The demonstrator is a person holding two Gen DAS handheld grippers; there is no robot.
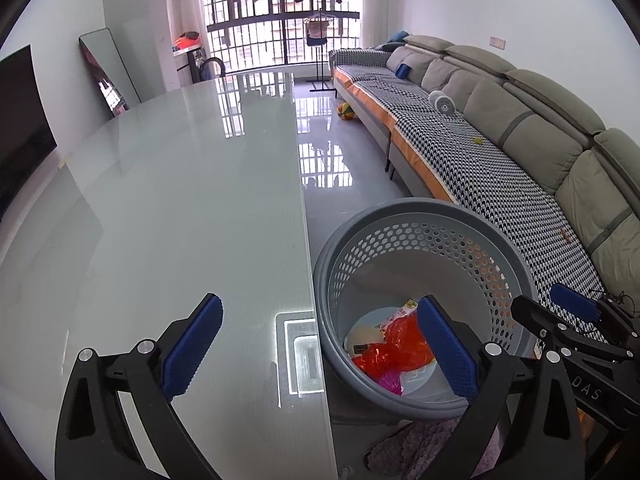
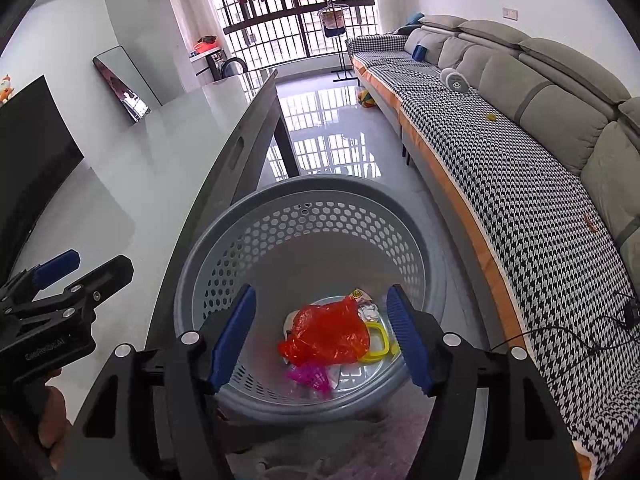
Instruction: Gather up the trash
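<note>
A grey perforated waste basket stands on the floor between the table and the sofa; it also shows in the left wrist view. Inside lie a red plastic bag, a pink piece, a yellow ring-shaped piece and pale wrappers; the red bag shows in the left wrist view too. My right gripper is open and empty above the basket mouth. My left gripper is open and empty over the table's edge beside the basket.
A glossy grey table fills the left. A long grey sofa with a houndstooth cover runs along the right. A cable lies on the sofa. A fuzzy mat lies under the basket. A ball lies on the floor far off.
</note>
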